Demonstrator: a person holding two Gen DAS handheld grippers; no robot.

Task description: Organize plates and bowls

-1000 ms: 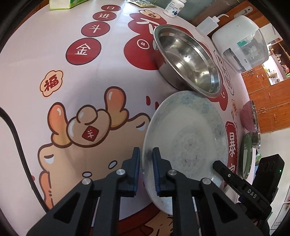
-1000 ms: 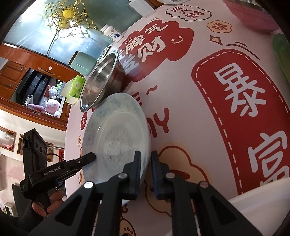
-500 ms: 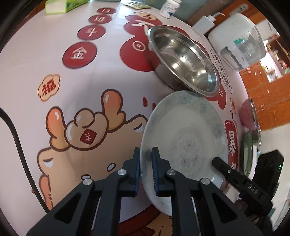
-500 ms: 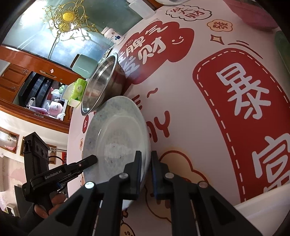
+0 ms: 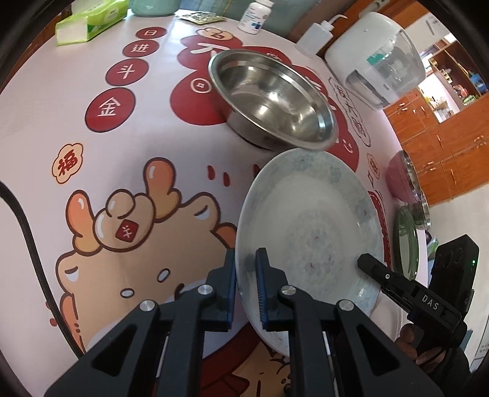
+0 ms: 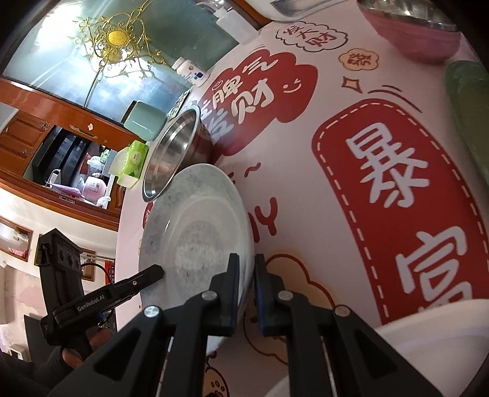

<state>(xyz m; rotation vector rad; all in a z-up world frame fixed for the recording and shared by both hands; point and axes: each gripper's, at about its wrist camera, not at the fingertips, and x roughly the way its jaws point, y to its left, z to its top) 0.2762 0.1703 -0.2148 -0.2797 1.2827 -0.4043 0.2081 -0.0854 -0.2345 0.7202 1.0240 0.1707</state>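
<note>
Printed tablecloth (image 5: 91,171); plate (image 5: 311,226) double-clamped.

I'm in a home dining room: wooden cabinets (image 5: 443,152), a festive printed tablecloth (image 5: 91,198), tissue pack (image 5: 88,24) at the table's far edge.

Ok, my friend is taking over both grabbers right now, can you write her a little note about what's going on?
Left gripper: jaws shut on the near-left rim of the white plate.
Right gripper: jaws shut on the opposite rim of the same plate, so both carry it together.
The plate is tilted above the table, its far edge close to the steel bowl.
A pink bowl and a green plate sit further along the table.
Done: plate gripped.
Left: set it down in its spot, probably by the other dishes, then sort the rest.
</note>
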